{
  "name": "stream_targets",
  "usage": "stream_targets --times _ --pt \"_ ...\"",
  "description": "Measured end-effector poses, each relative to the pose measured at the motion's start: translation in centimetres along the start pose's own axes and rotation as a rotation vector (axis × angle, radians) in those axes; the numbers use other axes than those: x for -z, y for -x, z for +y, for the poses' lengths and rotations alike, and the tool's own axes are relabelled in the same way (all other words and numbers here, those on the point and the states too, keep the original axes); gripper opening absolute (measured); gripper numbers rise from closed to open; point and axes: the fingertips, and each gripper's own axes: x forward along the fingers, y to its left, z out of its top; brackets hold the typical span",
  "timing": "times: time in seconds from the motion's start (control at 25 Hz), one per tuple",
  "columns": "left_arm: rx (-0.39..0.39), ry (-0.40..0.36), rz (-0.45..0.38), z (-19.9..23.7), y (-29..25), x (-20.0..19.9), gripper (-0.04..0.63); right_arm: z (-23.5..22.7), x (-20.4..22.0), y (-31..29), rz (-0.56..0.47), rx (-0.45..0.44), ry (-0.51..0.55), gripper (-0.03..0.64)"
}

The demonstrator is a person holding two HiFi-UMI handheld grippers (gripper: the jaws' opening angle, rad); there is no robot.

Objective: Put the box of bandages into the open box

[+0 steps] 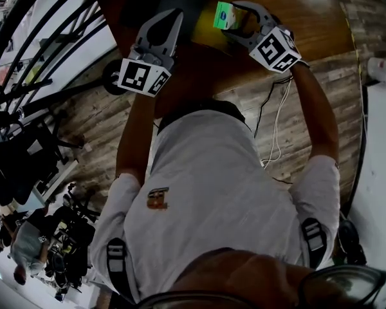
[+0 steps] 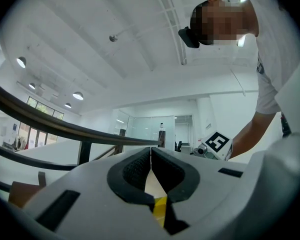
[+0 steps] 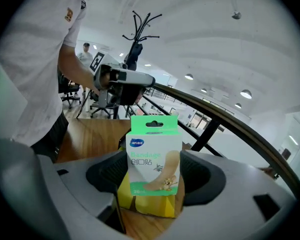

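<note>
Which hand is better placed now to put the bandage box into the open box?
Right. The right tool grips the bandage box between its jaws; the left tool is shut and empty.

Both arms reach forward. The left hand-held gripper [image 1: 170, 18] has its jaws pressed together, and the right hand-held gripper [image 1: 237, 19] is clamped on the box of bandages [image 3: 155, 156].

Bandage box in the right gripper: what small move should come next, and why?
Probably lower the right gripper a little. Its jaws clamp the bandage box upright, and a yellow thing, likely the open box, shows right below it. The left gripper is shut, empty and off to the side.
</note>
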Motion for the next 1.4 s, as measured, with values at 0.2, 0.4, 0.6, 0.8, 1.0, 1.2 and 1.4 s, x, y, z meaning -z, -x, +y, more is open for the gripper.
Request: stream_targets --times 0.2,0.4,0.6,0.8,1.0,1.2,1.4 --pt "-0.004 0.009 0.0 -0.3 -1.2 0.2 0.021 0.0 2.8 -0.5 0.1 -0.073 0.086 0.298" --pt "-0.035 0.022 -0.006 1.6 0.1 0.5 0.021 1.4 4.9 -3.4 0.206 -0.16 0.191 0.298" --pt "-0.055 0.026 0.001 2.5 1.1 1.0 0.021 2.8 6.3 -5.5 0.274 -0.241 0.288 0.298" --pt "-0.071 0.034 0.013 3.0 0.7 1.6 0.021 3.5 8.5 -6.9 0.367 -0.336 0.431 0.298" --pt "-0.09 0.033 0.014 3.0 2.1 1.7 0.021 5.0 9.6 -8.2 0.431 -0.422 0.515 0.298" --pt "-0.119 0.034 0.013 3.8 3.7 1.3 0.021 5.5 9.9 -9.1 0.506 -0.497 0.578 0.298" --pt "-0.132 0.035 0.013 4.0 4.7 1.4 0.021 5.8 10.6 -9.8 0.555 -0.546 0.611 0.298"
